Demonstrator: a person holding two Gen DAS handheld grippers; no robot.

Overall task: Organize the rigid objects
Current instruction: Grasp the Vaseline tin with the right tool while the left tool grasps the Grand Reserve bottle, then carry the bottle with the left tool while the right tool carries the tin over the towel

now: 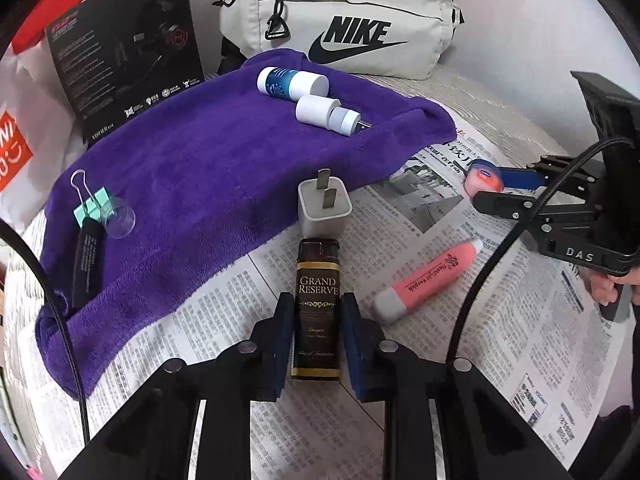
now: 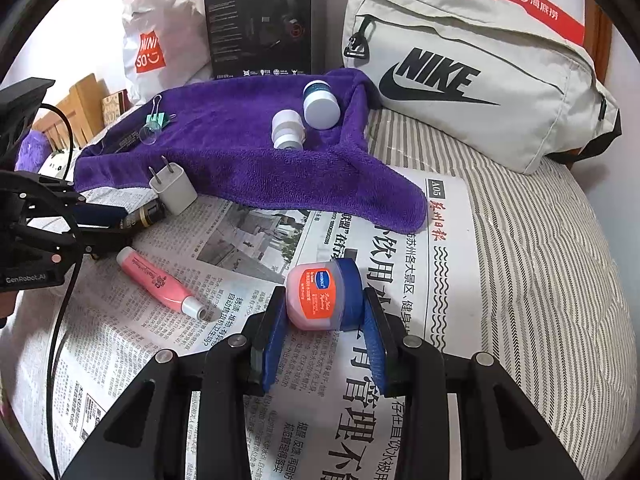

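Jaws, left gripper (image 1: 316, 332): narrowed onto the Grand Reserve box (image 1: 318, 308), blue pads flush against both long sides at mid-length; box lying flat on the newspaper (image 1: 520, 360), top end toward the charger plug (image 1: 324, 208). No earlier view offered; grip judged seated, lift not yet evident.

Jaws, right gripper (image 2: 324, 312): closed on the lip balm jar (image 2: 320, 296), one pad on the blue lid, the other on the pink base; jar on its side, just over or on the newspaper, contact underneath not discernible.

Handling, Grand Reserve box: small dark carton with gold lettering, flat-faced. Probably light; walls likely stiff enough for a moderate pinch, though glossy print may slip. Best held across the long sides near the middle, as at present.

Handling, lip balm jar: rigid plastic, rounded, smooth. Liable to roll or squirt out if pinched on the curve; end-to-end hold across lid and base judged soundest.

Remaining on newspaper: pink highlighter (image 1: 428, 280), cylindrical, apt to roll, best taken across the barrel; charger plug at the towel's edge, blocky, hard, prongs up, best taken by flat sides.

Already on purple towel (image 1: 192, 184): two white bottles (image 1: 292, 82), mint binder clip (image 1: 90, 206), clear suction cup (image 1: 119, 218), black stick-like item (image 1: 86, 264).

Background on the bed: Nike bag (image 1: 344, 20), headset box (image 1: 124, 48).
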